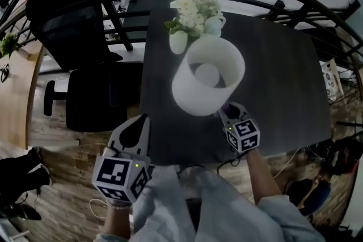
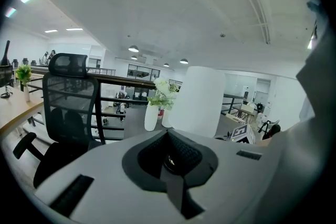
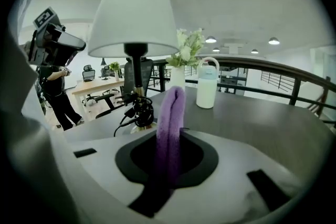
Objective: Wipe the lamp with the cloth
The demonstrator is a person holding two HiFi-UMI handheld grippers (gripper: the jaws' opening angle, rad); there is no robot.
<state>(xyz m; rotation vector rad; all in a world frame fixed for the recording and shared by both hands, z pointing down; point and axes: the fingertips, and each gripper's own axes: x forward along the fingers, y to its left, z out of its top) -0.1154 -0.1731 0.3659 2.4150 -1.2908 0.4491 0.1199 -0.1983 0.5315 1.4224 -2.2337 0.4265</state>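
Observation:
The lamp stands on the dark table (image 1: pixel 283 71), with a white shade (image 1: pixel 207 82) seen from above. In the right gripper view the shade (image 3: pixel 134 13) sits on a dark stem above a base wrapped in coiled cable (image 3: pixel 137 113). My right gripper (image 1: pixel 231 109) is just in front of the shade's near rim, shut on a purple cloth (image 3: pixel 170 123) that sticks up between its jaws. My left gripper (image 1: pixel 140 122) hangs at the table's near left edge with its jaws together and nothing in them. The shade (image 2: pixel 197 102) is ahead and to the right of it.
A vase of white flowers (image 1: pixel 190 14) and a white bottle (image 1: pixel 215 25) stand behind the lamp at the table's far edge. A black office chair (image 1: pixel 85 59) is left of the table. A curved railing (image 1: pixel 317 3) runs behind. A person (image 3: pixel 58 92) stands in the distance.

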